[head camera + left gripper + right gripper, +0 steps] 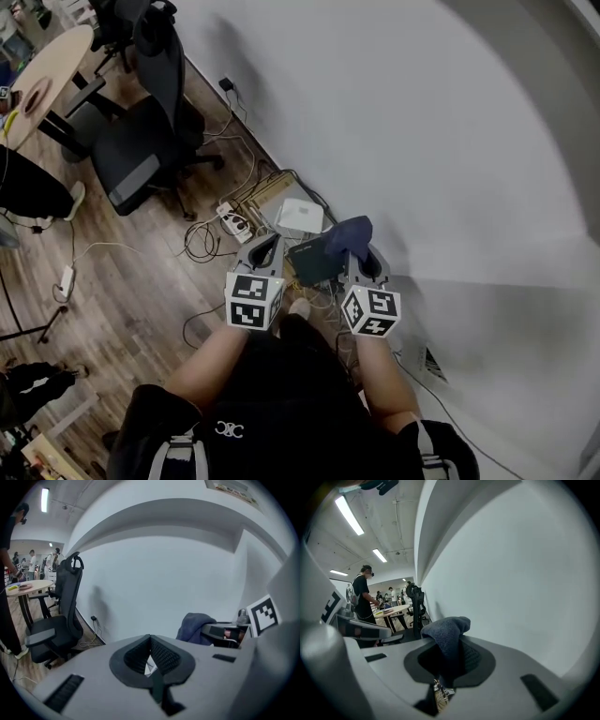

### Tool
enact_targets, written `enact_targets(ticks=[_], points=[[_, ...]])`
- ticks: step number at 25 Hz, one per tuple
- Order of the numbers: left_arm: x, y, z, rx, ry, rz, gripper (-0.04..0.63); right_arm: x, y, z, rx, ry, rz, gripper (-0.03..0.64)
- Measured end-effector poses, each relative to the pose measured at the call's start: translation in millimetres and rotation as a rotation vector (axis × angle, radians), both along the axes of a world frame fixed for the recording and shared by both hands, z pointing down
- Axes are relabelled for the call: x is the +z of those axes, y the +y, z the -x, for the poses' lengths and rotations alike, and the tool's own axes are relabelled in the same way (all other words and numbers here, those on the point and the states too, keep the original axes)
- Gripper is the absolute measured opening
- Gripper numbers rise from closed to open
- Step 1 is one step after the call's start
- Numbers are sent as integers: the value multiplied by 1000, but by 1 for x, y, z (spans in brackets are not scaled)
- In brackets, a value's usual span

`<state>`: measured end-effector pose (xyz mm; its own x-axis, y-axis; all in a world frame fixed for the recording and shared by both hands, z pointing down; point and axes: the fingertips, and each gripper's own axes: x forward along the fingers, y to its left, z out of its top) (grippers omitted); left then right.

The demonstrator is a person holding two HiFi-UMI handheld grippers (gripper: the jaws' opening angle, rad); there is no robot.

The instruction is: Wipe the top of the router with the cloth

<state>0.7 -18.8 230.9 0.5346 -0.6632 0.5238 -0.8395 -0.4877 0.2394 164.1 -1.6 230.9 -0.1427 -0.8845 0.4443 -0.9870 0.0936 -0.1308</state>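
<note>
The white router [300, 217] lies on the wooden floor by the wall, just ahead of both grippers. A dark blue cloth [349, 236] sticks up out of my right gripper [367, 255], which is shut on it. In the right gripper view the cloth [447, 630] bulges from between the jaws of the right gripper [452, 641]. My left gripper [267, 244] hangs level with it to the left, jaws closed on nothing. In the left gripper view the left gripper [150, 640] is shut, with the cloth [194, 627] off to the right.
A dark flat box [314, 262] lies below the grippers among loose cables. A power strip [232, 222] sits left of the router. A black office chair [150, 131] and a round table [47, 80] stand further left. The white wall [441, 141] runs along the right.
</note>
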Motion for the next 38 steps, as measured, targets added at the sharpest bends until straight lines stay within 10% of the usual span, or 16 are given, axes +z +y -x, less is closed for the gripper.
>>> enact_targets(ticks=[20, 38], points=[[192, 2, 12, -76, -39, 252, 2, 224, -24, -27, -30, 115, 434, 28], [357, -5, 16, -39, -69, 387, 2, 413, -28, -101, 245, 197, 791, 28]])
